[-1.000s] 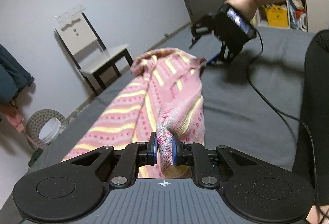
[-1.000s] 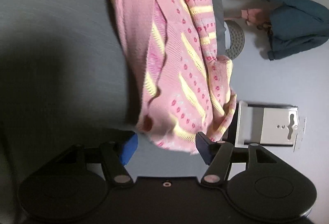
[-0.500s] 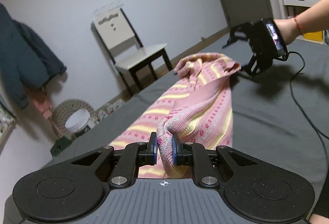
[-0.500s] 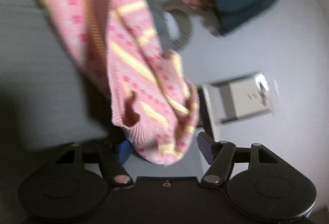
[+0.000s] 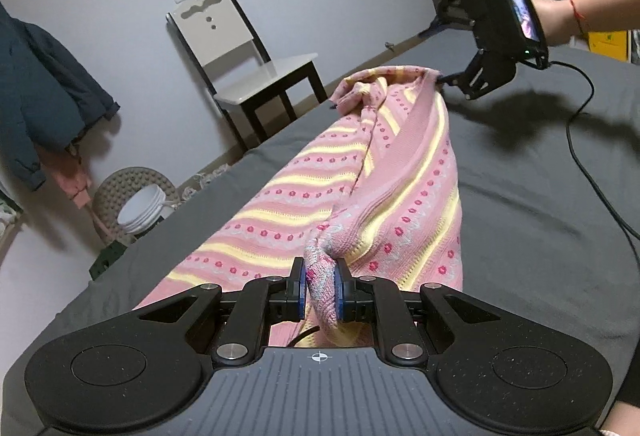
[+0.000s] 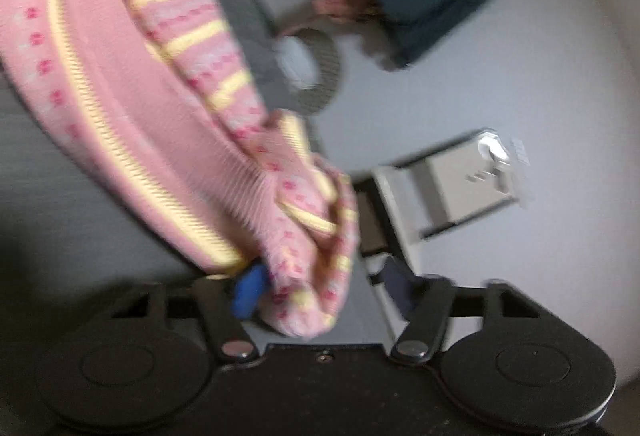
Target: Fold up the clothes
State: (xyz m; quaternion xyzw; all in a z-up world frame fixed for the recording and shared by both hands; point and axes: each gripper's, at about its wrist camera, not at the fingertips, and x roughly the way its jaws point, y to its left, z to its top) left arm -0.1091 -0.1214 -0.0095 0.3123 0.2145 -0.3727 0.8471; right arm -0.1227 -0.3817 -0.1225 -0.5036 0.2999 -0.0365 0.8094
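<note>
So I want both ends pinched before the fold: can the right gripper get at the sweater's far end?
Probably yes: the right gripper is open, with the sweater bunched between its jaws and nothing in the way.

My left camera sits low behind my left hand-held gripper (image 5: 319, 290). It looks along the bed (image 5: 520, 196) toward the wall and my right hand-held gripper (image 5: 442, 78). My right camera is turned sideways and blurry, very close to the sweater (image 6: 132, 108). Both see the sweater (image 5: 340, 172), chair (image 5: 240, 52) and coat (image 5: 44, 92).
</note>
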